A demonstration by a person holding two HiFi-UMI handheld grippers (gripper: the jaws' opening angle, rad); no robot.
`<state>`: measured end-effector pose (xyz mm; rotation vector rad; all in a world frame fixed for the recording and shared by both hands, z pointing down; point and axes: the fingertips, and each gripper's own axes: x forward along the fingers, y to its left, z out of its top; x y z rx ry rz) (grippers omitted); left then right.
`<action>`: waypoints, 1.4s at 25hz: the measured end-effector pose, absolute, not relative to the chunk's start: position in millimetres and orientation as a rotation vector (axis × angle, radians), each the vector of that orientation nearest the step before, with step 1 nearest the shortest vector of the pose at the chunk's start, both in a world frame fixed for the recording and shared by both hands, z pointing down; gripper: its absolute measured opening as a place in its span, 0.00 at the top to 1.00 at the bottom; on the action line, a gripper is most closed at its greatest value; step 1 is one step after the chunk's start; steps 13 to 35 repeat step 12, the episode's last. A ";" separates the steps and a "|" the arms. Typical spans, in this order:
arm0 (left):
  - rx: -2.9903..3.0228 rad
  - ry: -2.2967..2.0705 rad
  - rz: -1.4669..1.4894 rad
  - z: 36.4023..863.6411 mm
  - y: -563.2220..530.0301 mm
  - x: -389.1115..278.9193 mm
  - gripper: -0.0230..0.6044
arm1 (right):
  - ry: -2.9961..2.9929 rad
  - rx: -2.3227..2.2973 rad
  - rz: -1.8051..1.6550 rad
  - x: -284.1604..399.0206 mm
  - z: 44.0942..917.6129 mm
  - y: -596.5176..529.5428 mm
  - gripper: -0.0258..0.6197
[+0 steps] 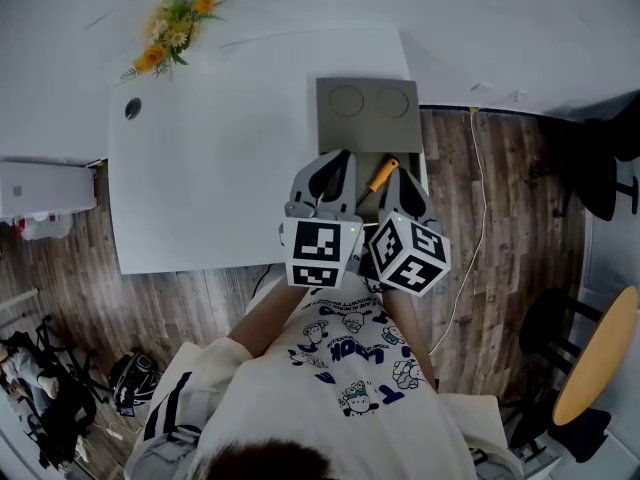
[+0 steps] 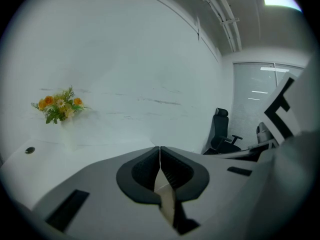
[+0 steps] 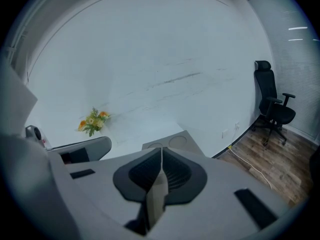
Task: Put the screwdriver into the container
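Right gripper (image 3: 161, 150) jaws pressed together and empty, grey container (image 3: 175, 141) just beyond, flowers (image 3: 93, 121) farther left

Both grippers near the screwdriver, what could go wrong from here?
1. Left gripper and right gripper are shut and empty; lowering them like this would likely shove the screwdriver instead of gripping it.
2. The container sits at the right edge of the table; a knock could tip it off.

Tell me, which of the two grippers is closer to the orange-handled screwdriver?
The right gripper, the one with the tilted marker cube: the screwdriver lies just beside its tip, while the left gripper is farther off.
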<state>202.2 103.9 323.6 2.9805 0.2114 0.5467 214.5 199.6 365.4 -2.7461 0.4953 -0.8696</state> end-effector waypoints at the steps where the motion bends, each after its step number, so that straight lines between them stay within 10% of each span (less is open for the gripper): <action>1: 2.980 0.215 0.546 323.2 104.3 202.3 0.93 | 0.494 -2.746 -0.869 214.3 365.0 199.8 0.91; 35: 2.984 0.229 0.549 323.2 109.9 199.9 0.93 | 0.480 -2.738 -0.866 211.0 365.1 205.2 0.91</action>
